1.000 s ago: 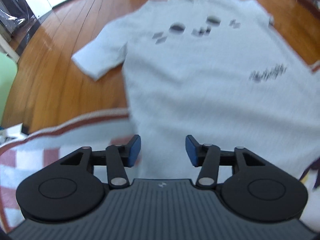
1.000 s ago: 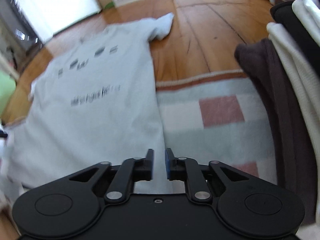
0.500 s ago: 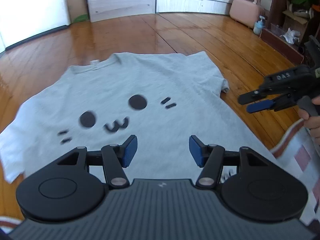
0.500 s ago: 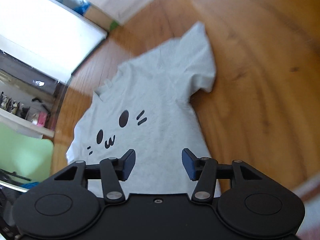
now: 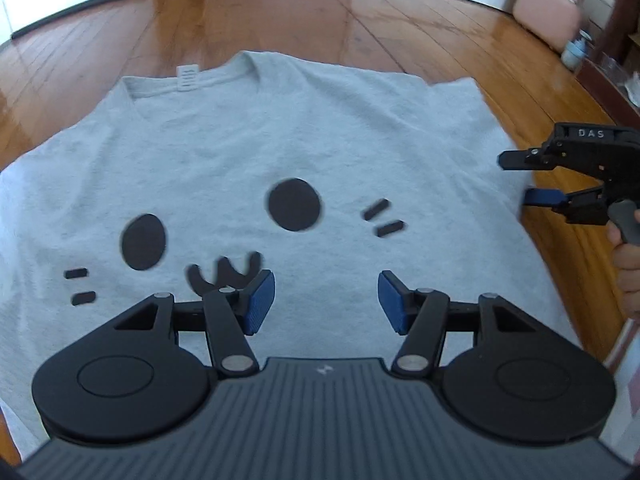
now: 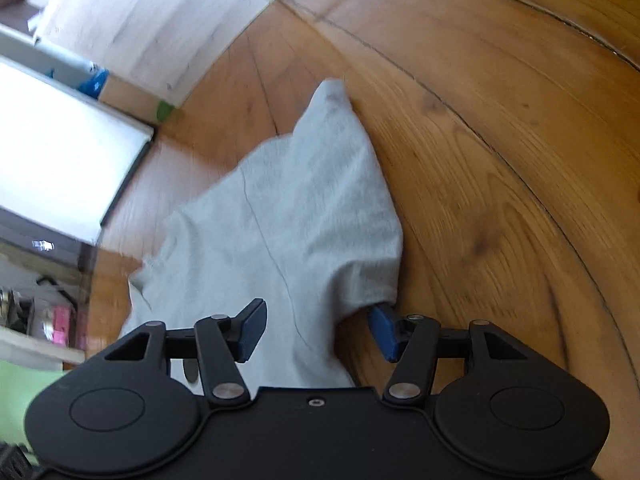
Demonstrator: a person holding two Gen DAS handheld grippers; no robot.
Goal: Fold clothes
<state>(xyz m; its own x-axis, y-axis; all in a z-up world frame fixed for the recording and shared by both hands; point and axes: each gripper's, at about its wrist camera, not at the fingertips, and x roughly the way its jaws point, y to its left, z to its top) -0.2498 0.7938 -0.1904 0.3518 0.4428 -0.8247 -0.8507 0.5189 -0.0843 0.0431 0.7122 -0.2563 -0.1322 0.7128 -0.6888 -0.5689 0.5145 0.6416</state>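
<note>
Left wrist view: my left tongs are opening, empty, above the grey T-shirt lying flat mid-frame on the wooden floor. My right tongs are opening around its sleeve. Soft, light cloth; I'm judging sleeve and shoulder the best holds.

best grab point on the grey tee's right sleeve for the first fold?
Judging from the pose, take the sleeve at its hem corner, coming in low from the outer, floor side. That edge lifts slightly off the wood, so one finger can slip under. The right gripper already straddles it, jaws opening, fabric between them but not pinched.
</note>
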